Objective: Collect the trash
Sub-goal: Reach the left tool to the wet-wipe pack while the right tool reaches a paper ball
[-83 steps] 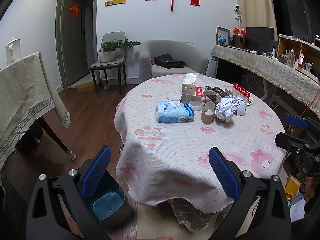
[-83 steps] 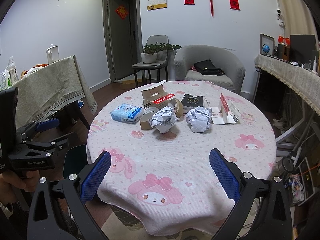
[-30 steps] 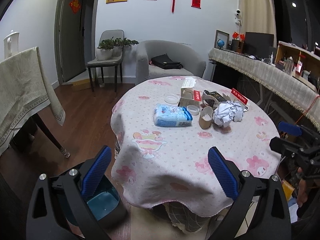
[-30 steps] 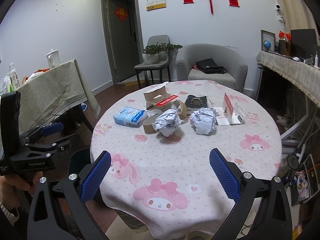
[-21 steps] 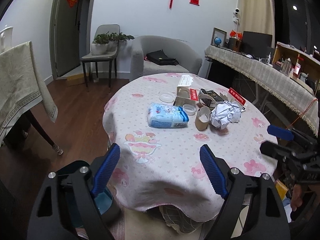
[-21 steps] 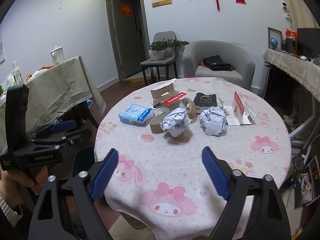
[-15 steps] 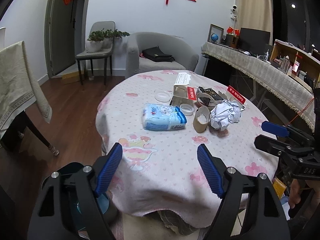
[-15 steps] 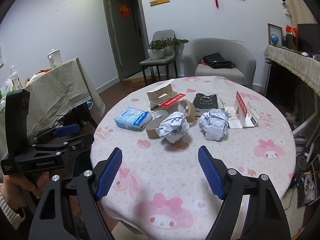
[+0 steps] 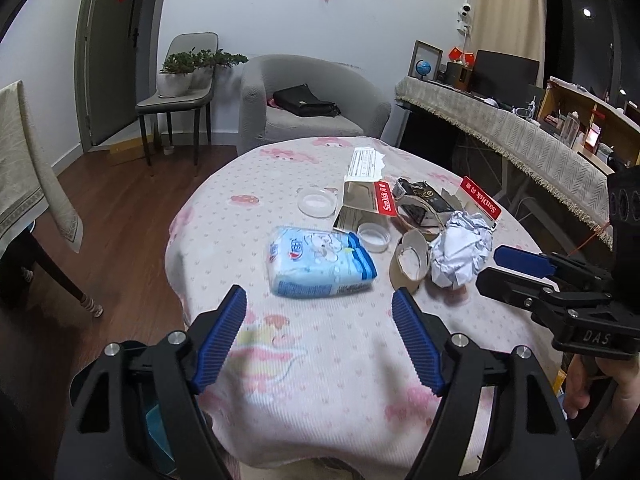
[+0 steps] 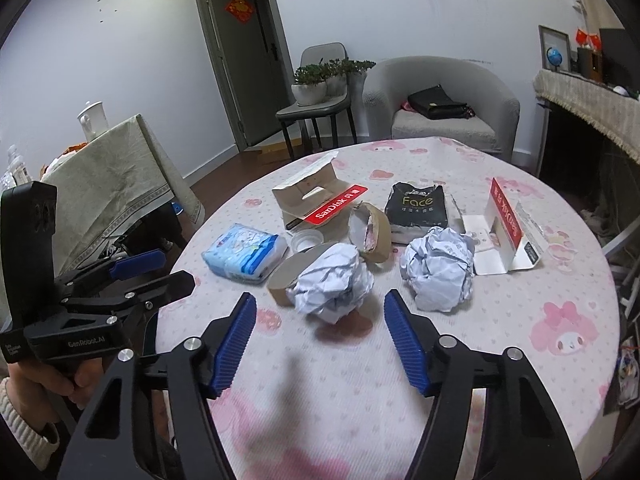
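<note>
Trash still litters the surface (image 9: 320,352): crumpled paper ball (image 10: 330,282), tissue pack (image 9: 320,266), cardboard. Nothing collected; my left gripper (image 9: 318,340) and right gripper (image 10: 318,340) stand apart, empty, right closing.

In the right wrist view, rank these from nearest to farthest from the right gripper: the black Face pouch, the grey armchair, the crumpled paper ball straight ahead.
From the right gripper:
1. Crumpled paper ball, just ahead of the fingertips.
2. Black Face pouch, mid-table, right of centre.
3. Grey armchair, beyond the table.
</note>
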Demonstrator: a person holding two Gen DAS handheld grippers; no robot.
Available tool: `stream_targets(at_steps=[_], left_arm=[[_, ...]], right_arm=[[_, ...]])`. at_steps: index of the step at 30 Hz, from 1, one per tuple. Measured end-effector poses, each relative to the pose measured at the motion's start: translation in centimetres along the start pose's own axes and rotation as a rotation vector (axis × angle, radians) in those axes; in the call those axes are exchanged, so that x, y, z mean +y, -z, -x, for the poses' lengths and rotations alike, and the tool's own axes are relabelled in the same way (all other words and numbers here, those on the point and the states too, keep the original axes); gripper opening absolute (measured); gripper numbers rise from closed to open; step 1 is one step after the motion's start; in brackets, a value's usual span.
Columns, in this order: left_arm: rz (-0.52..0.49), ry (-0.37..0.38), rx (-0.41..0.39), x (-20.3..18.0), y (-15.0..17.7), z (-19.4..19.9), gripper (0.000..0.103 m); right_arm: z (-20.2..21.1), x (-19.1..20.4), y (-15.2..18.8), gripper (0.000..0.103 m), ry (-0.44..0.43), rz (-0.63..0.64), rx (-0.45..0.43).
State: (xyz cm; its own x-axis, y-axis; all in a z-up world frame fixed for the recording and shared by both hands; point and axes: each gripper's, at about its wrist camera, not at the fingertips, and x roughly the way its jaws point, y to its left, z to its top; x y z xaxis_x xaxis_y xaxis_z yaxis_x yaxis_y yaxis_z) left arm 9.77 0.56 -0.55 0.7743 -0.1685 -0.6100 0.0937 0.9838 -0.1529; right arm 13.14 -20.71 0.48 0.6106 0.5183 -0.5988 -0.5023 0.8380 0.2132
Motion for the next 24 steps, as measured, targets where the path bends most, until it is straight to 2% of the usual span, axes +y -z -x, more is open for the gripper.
stream_targets(at_steps=[6, 8, 10, 12, 17, 20, 24], left_arm=[[-0.001, 0.025, 0.024, 0.1, -1.1, -2.0, 0.079], [-0.007, 0.024, 0.032, 0.0, -1.3, -2.7, 0.079], [-0.012, 0.029, 0.049, -0.2, -1.5, -3.5, 0.080], [-0.020, 0.029, 0.065, -0.4, -1.5, -4.0, 0.082], [-0.037, -0.006, 0.080, -0.4, -1.6, -4.9, 0.083], [-0.030, -0.034, 0.079, -0.1, -2.0, -5.7, 0.087], [-0.028, -0.029, 0.111, 0.0, -2.1, -6.6, 0.090]], right_arm=[[-1.6, -1.0, -0.9, 0.061, -0.014, -0.030, 0.026], [-2.2, -1.4, -1.2, 0.057, -0.026, -0.044, 0.042], [-2.8, -1.5, -1.3, 0.047, -0.052, -0.056, 0.063], [-2.9, -1.6, -1.5, 0.044, -0.060, -0.062, 0.064], [-2.6, -2.0, -1.9, 0.043, -0.057, -0.060, 0.048], [-2.0, -2.9, -2.2, 0.043, -0.048, -0.073, 0.023], [-1.8, -3.6, -2.5, 0.043, -0.048, -0.092, 0.005]])
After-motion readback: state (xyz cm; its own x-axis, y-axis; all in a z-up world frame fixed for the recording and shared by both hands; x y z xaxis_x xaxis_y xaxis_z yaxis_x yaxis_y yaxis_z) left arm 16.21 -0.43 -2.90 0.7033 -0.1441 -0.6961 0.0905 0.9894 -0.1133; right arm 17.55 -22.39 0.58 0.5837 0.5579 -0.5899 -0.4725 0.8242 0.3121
